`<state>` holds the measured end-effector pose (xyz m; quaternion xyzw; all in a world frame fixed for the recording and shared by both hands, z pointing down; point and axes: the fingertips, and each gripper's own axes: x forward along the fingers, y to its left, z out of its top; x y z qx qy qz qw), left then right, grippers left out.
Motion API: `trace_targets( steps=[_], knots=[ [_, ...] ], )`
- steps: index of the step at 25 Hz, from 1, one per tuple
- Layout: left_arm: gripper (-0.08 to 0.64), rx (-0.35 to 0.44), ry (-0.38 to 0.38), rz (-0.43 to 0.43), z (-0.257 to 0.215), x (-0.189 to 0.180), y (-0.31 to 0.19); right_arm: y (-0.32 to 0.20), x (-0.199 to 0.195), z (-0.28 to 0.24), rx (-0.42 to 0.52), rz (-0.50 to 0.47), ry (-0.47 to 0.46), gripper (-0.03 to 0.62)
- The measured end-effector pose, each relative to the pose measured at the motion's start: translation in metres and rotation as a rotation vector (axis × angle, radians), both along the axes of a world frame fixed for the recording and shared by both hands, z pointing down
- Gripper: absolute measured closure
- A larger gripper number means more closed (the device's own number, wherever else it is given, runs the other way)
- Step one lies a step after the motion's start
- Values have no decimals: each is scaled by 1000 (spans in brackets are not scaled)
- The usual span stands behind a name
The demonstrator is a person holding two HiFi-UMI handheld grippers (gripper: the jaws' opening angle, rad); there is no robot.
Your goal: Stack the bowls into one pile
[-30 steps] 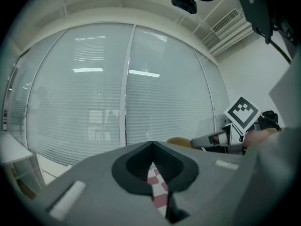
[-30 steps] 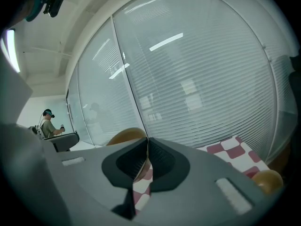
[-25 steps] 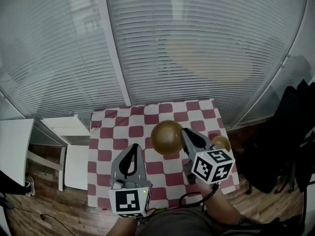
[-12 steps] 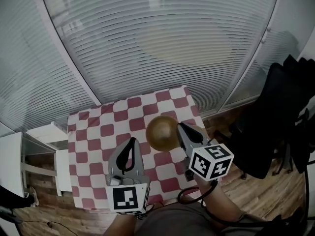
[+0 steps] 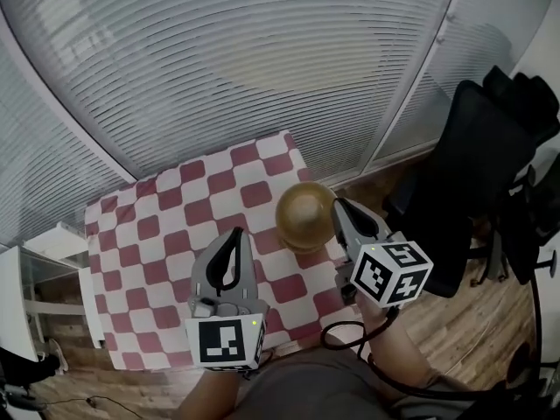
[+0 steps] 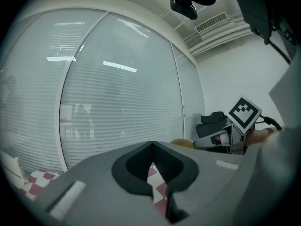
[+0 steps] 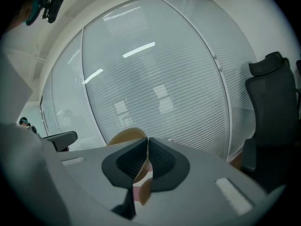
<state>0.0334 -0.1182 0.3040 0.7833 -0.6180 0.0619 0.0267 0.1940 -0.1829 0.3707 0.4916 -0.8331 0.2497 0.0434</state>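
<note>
While right gripper (image 5: 339, 206) pinches, bowl (image 5: 302, 219) hovers

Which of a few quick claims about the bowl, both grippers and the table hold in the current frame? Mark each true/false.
1. The right gripper is shut on the rim of the gold bowl. True.
2. The left gripper carries a second bowl. False: it is shut with nothing in it.
3. The table is covered by a red-and-white checked cloth. True.
4. In the head view a black office chair stands left of the table. False: it stands to the right, past the cloth's edge.
</note>
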Motion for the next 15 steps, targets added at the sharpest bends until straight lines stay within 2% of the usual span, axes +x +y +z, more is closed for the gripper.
trace_targets(
  steps=[5,15],
  knots=[
    [560,-59,9,7,22,17,-6,-2,18,29,-63,7,14,554],
    [560,-198,24,-47,81,10,-12,-3,13,111,-198,-39,75,554]
  ],
)
